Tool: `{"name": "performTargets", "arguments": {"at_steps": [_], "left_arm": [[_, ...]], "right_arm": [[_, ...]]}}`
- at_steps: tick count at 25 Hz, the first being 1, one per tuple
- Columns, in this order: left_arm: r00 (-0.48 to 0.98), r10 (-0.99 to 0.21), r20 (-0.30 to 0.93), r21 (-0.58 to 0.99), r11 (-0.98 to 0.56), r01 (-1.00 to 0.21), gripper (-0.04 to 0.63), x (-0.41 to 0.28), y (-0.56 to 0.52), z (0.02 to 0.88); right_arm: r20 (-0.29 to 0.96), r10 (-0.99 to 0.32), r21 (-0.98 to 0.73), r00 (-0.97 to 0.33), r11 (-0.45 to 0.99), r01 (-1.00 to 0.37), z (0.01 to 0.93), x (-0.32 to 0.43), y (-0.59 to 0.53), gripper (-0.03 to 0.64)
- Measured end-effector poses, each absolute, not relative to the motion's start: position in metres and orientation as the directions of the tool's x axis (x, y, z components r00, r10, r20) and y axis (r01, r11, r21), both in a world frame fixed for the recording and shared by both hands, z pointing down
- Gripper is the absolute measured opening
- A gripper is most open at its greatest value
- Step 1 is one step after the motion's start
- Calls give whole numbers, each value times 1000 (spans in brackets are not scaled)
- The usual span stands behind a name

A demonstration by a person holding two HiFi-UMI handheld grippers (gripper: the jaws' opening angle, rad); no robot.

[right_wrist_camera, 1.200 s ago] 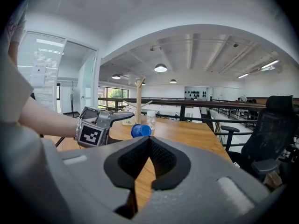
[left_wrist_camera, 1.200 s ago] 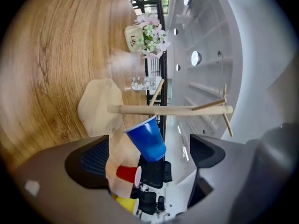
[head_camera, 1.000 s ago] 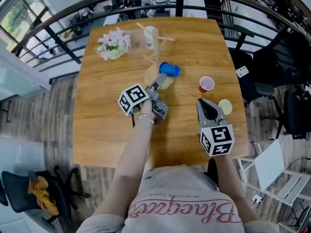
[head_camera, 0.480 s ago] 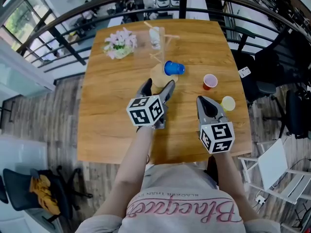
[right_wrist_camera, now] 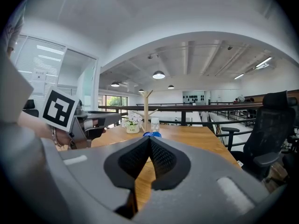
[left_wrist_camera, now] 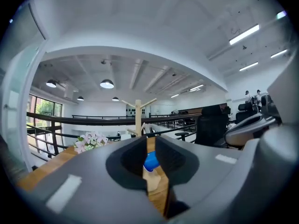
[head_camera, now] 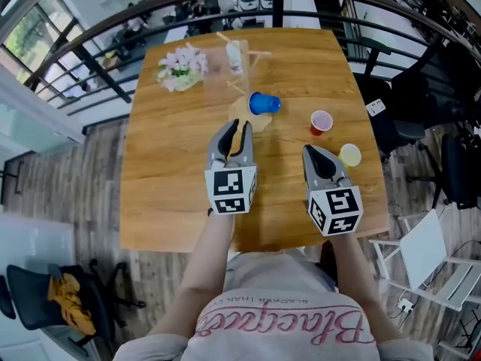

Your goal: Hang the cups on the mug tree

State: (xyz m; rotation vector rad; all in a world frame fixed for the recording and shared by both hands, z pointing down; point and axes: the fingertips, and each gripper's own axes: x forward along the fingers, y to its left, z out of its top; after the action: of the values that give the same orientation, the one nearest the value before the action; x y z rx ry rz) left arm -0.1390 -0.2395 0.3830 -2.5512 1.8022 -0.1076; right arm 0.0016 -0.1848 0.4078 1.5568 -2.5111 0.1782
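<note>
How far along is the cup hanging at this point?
Done: the blue cup is at the mug tree, apparently on a low peg. In hand: nothing; the left gripper has just been closing, nothing between its jaws; the right gripper is shut, empty. Left: the red cup and yellow cup stand on the table.
</note>
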Motion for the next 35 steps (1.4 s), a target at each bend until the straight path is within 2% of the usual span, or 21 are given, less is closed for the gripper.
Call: {"name": "performTargets", "arguments": {"at_steps": [1,2,12,35], "left_arm": [[328,-944,35,-55,-330,-942,27,-139,-238,381],[330,-944,27,-57,-331,-942,12,-137,-236,379],[376,-927,12,-69,-376,-924,12,-97,-232,376],[500,-866,30,-57,-500,-864,12,62,-231,394]], "right_arm": [[214,-876,-7,-433,441,-897,407,4,-184,2],[212,-878,-8,-430,438,-899,407,6,-184,2],[191,-897,-18,-399,403,-915,403,44,-181,2],[197,-939,-57,-283,277,-959,416,194,-171,2]]}}
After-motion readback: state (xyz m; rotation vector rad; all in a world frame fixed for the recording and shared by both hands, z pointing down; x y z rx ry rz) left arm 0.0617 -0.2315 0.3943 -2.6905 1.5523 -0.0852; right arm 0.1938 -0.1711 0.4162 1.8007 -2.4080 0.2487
